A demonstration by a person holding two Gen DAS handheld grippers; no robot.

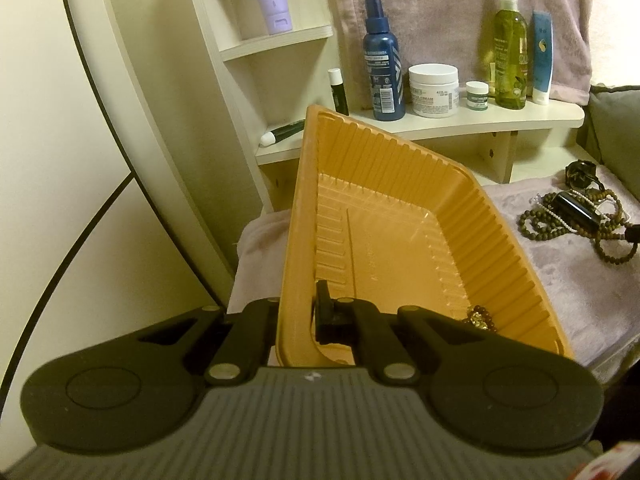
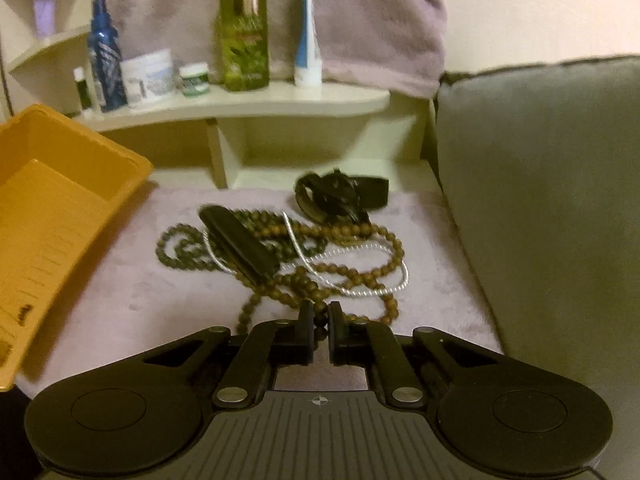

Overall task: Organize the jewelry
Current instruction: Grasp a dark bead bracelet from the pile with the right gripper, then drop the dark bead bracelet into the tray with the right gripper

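Lying over the work surface: a pale lilac towel (image 2: 152, 288), with a grey cushion (image 2: 540, 208) rising along its right edge. Nearest on that towel, pinching the left wall of an orange plastic tray (image 1: 400, 216) and tilting it up: the left gripper (image 1: 296, 316), fingers clamped tight on the rim. Sitting in the tray's near corner: a small gold beaded piece (image 1: 482, 316), only partly in view. To the tray's right, closed nearly all the way over the near loop of a brown bead necklace (image 2: 352, 272): the right gripper (image 2: 319, 332), apparently nipping a few beads, though blur is leaving the contact uncertain. Tangling with the necklace just beyond: a white pearl strand (image 2: 360, 288) and a black oblong case (image 2: 240, 246). Further back, resting beside the beads: a black strap watch (image 2: 340, 196). Standing behind everything, on a cream shelf (image 1: 460, 122): bottles, jars and tubes.
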